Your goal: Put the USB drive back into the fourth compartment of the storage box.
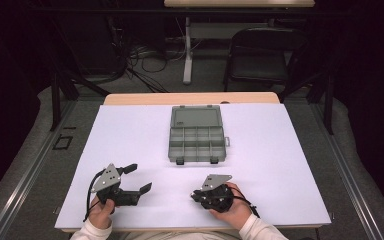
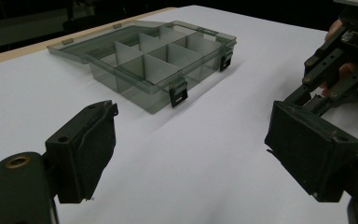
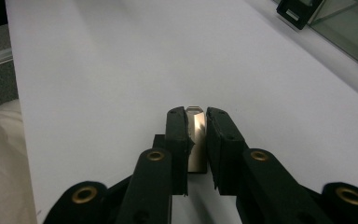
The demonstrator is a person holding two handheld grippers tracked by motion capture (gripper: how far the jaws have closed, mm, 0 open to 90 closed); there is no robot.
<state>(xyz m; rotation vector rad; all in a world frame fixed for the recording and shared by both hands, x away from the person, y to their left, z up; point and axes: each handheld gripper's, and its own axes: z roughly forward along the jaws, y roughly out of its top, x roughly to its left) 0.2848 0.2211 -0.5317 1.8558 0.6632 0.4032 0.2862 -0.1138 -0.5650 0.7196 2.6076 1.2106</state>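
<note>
Item: small metal piece, pale and shiny, kind too small to tell; sitting clamped between the pads of the right gripper, whose jaws are standing nearly together on it; the piece is standing on end in the grip, its long axis running along the jaws and its tip pointing out past the pad ends.

Item: compartment box, clear grey, lid lying open toward the far edge of the tabletop; resting at the middle of the tabletop, nearer the far edge than the near one; its two latches facing the person; long axis running front to back.

Relation: the right gripper is resting by the near edge, right of centre, nose pointing left across the tabletop rather than at the box; the box is lying ahead of it and slightly left, well apart; the right hand is judged the nearer.

Item: left gripper, by the near edge at the left; jaws standing wide apart with nothing between them.
</note>
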